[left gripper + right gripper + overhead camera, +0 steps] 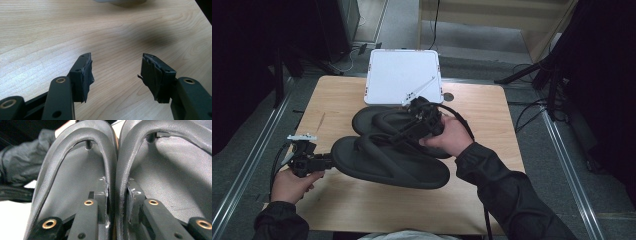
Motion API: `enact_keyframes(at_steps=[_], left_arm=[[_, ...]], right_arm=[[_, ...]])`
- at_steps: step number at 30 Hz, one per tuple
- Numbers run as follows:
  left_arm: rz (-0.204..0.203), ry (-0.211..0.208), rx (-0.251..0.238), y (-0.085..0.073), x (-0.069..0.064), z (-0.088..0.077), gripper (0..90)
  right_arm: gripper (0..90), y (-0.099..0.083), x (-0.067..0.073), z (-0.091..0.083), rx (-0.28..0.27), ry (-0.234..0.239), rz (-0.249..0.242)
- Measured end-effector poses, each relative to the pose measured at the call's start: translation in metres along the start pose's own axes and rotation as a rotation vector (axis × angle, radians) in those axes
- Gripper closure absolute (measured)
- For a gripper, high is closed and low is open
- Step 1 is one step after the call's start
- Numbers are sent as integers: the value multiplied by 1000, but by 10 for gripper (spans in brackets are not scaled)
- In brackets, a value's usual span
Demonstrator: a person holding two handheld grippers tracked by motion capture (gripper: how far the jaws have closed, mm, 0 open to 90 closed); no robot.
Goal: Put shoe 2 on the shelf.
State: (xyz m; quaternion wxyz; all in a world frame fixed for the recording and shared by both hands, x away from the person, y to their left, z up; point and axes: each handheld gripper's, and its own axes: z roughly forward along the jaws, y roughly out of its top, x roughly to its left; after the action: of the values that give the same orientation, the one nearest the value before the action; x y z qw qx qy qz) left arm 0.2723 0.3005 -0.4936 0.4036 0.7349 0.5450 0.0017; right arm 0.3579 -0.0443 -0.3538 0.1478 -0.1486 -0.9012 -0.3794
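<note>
Two black flip-flops are on the wooden table [337, 200]: the near flip-flop [412, 172] lies across the middle, the far flip-flop [367, 119] behind it. My right gripper [399, 134] reaches in from the right and is shut on both straps, pinching them side by side. In the right gripper view its jaws [117, 192] press the left strap [75, 142] against the right strap [162, 130]. My left gripper [328, 161] stands at the near flip-flop's left end. It is open [116, 67] over bare wood, with nothing between its fingers.
A white square tray [397, 70] lies at the table's back edge, just behind the far flip-flop. Dark stands and cables line the floor on both sides. Bare wood [75, 30] stretches ahead of the left gripper.
</note>
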Motion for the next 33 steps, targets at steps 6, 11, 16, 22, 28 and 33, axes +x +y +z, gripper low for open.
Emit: enact_keyframes(at_steps=[6,11,16,22,28,33], left_arm=[[-2,0,-4,0,0,0,422],[-3,-2,-1,0,0,1,419],[1,-2,2,0,0,1,419],[11,-4,11,0,-1,3,418],[9,-6,13,0,-1,3,418],[14,-6,13,1,-1,4,419]], right_arm=[[751,21,-6,-14,-23,-15,9],[750,36,-13,-23,-29,-53,15],[750,45,-24,-29,-47,-113,47],[751,54,-49,-32,-59,-205,129],[751,61,-75,-37,-101,-298,228],[751,64,-90,-38,-131,-345,303]])
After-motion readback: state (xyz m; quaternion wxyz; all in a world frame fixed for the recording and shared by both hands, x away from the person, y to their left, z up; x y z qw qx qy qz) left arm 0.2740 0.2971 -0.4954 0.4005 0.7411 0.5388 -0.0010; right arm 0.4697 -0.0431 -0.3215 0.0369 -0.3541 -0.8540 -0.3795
